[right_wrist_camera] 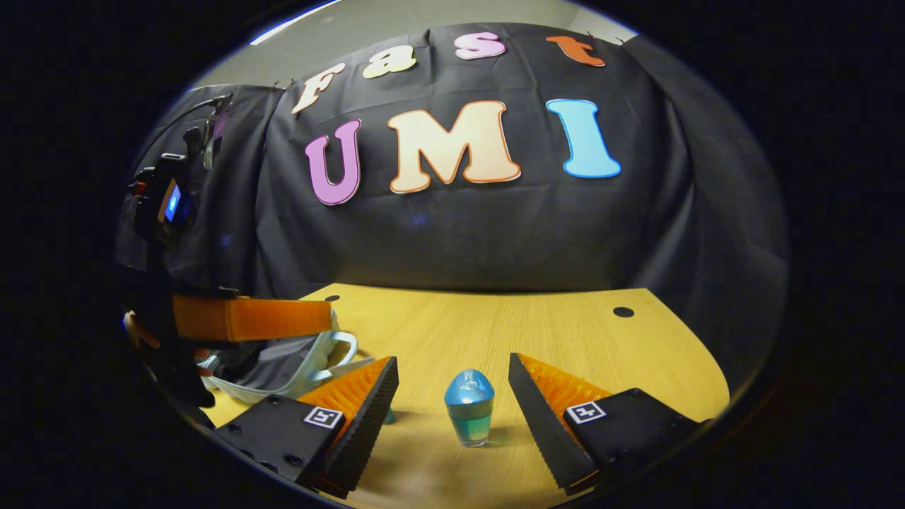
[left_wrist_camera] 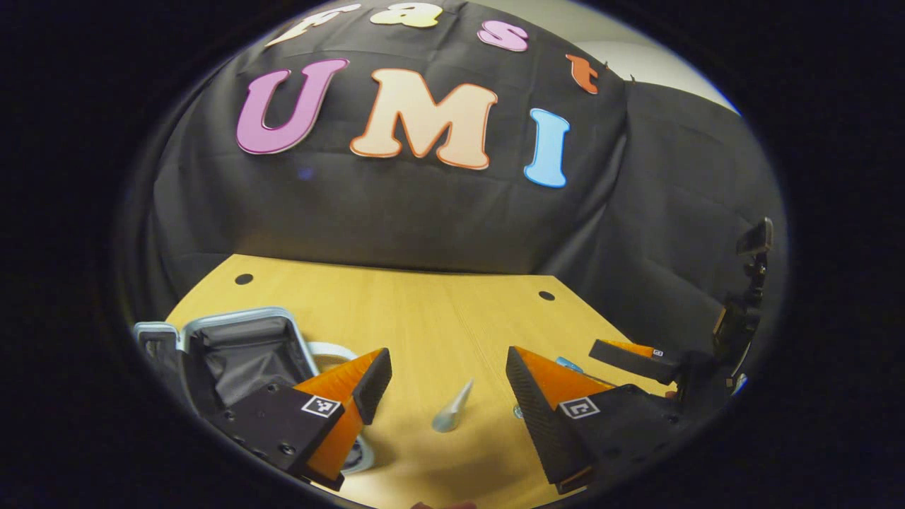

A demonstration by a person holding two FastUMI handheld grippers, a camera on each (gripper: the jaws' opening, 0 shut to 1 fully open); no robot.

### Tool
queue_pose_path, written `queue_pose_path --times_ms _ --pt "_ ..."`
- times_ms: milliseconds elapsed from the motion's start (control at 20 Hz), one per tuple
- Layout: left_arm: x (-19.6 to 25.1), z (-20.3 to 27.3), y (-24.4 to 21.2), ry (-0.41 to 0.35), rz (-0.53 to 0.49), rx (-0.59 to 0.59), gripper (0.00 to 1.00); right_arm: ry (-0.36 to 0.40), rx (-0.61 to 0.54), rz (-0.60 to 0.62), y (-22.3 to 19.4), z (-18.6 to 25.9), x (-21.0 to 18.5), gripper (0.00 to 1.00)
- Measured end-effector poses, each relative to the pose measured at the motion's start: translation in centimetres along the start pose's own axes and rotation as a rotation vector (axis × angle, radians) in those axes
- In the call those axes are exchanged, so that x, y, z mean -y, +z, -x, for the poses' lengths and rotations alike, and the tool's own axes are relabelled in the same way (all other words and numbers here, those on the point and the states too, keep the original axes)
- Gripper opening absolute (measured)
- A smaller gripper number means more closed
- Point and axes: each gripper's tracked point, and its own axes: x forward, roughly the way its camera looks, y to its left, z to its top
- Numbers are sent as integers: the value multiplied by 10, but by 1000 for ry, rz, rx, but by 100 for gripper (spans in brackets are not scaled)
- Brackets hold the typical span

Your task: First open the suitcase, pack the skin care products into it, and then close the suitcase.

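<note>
L gripper [left_wrist_camera: 448,385] wide open over a small silver cone-shaped tube [left_wrist_camera: 451,410] on the wood table [left_wrist_camera: 424,311], R gripper [right_wrist_camera: 452,392] wide open w/ blue-green domed bottle [right_wrist_camera: 469,408] upright between fingers, untouched; open suitcase [left_wrist_camera: 240,346] beyond at table's left, dark lining showing.

left gripper view: low over table [left_wrist_camera: 424,318], facing wall | right gripper view: same
</note>
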Motion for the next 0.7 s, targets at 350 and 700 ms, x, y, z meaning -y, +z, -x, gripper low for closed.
queue_pose_path --times_ms 350,700 --pt "0 -45 -75 56 89 -91 87 61 -30 -7 -35 -34 7 98" --pt "-11 -70 -109 109 63 -135 47 98 -94 6 -68 -52 8 97"
